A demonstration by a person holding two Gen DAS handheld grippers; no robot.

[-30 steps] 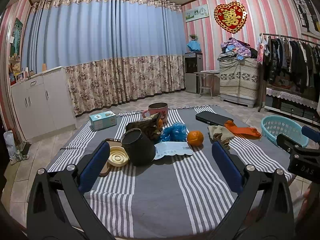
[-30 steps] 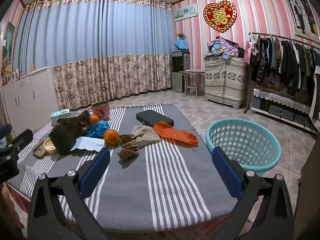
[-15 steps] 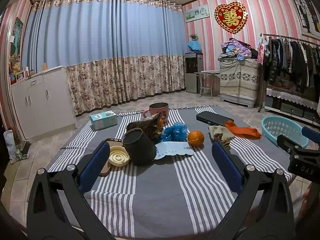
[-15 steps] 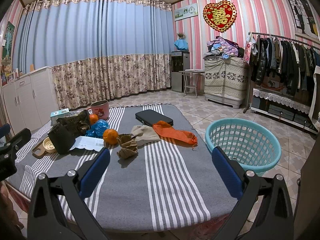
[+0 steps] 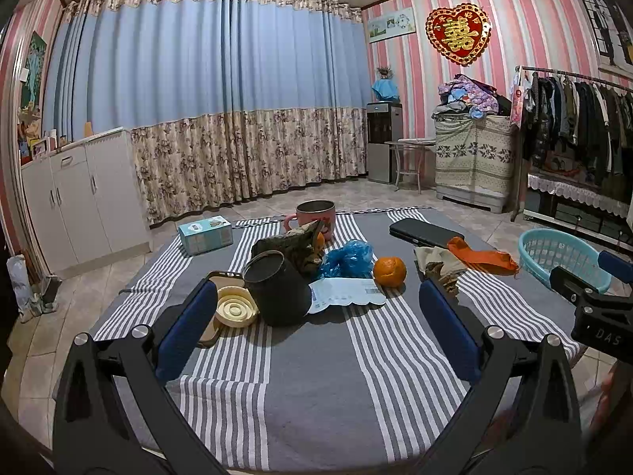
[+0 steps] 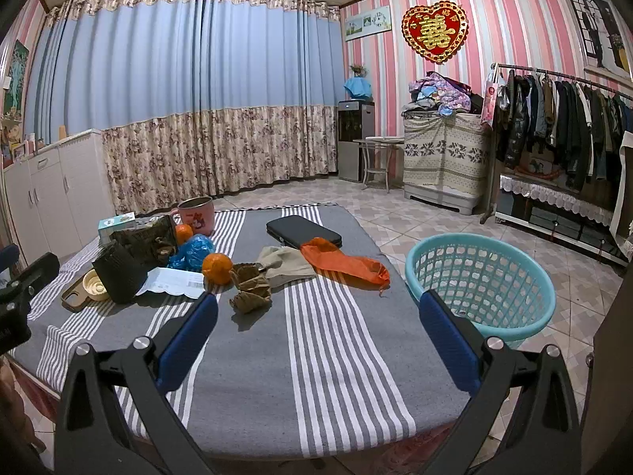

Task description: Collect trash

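Trash lies on a grey striped tablecloth (image 6: 328, 364): crumpled brown paper (image 6: 250, 285), a blue plastic bag (image 5: 348, 258), an orange rag (image 6: 344, 263), a beige cloth (image 6: 285, 263) and a white paper slip (image 5: 345, 291). A teal basket (image 6: 480, 283) stands off the table's right edge. My left gripper (image 5: 316, 330) hovers open over the near cloth, short of a black pot (image 5: 277, 289). My right gripper (image 6: 318, 334) hangs open near the front edge, nothing between its fingers, with the brown paper ahead to its left.
Also on the table are oranges (image 5: 389, 271), a pink mug (image 5: 316, 219), a tissue box (image 5: 205, 234), a black case (image 6: 302, 232), a brown phone case with a cream disc (image 5: 234, 308) and a dark crumpled bag (image 5: 294, 247). Cabinets stand left, a clothes rack right.
Both grippers have crept slightly forward towards the table items. Nothing was picked up and the jaws stay as wide as before.
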